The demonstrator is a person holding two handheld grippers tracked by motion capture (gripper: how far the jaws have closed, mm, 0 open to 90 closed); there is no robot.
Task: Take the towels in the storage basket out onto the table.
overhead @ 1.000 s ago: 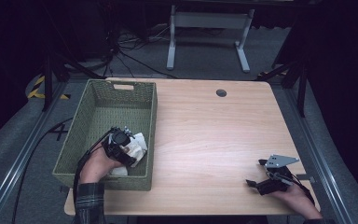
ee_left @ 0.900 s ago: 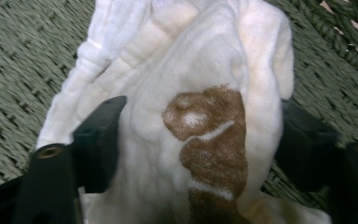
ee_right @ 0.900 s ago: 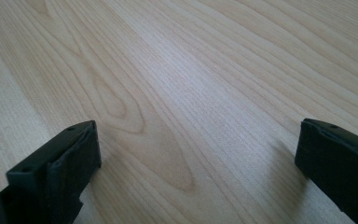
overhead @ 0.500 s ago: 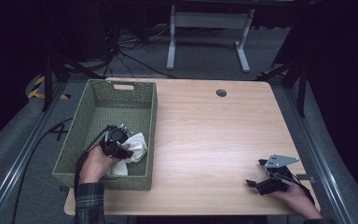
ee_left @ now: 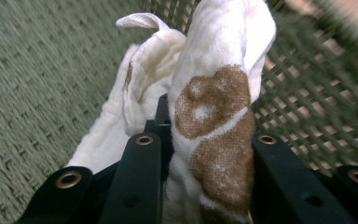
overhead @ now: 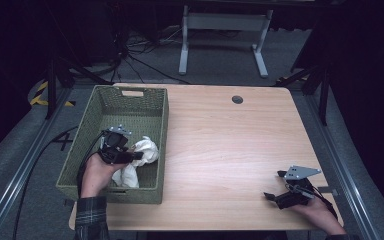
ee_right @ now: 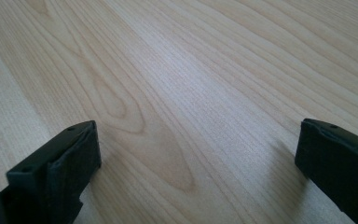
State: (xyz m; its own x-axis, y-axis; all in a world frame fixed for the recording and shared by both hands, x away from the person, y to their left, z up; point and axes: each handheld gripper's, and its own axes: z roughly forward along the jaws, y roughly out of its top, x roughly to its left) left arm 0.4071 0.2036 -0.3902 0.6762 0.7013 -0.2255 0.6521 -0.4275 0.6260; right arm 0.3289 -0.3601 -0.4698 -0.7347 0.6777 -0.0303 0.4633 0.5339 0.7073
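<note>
left gripper (overhead: 139,156) jaws clamp cloth (overhead: 145,150) inside basket (overhead: 111,105).

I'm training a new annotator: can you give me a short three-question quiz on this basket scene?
1. What does the left hand-held gripper grip?
2. True or false: the right hand-held gripper holds something.
3. The cloth is: A) plain white B) white with brown marks C) green

Key:
1. A white cloth, over the green woven basket.
2. False; its jaws stand open over the bare wooden table.
3. B
</note>
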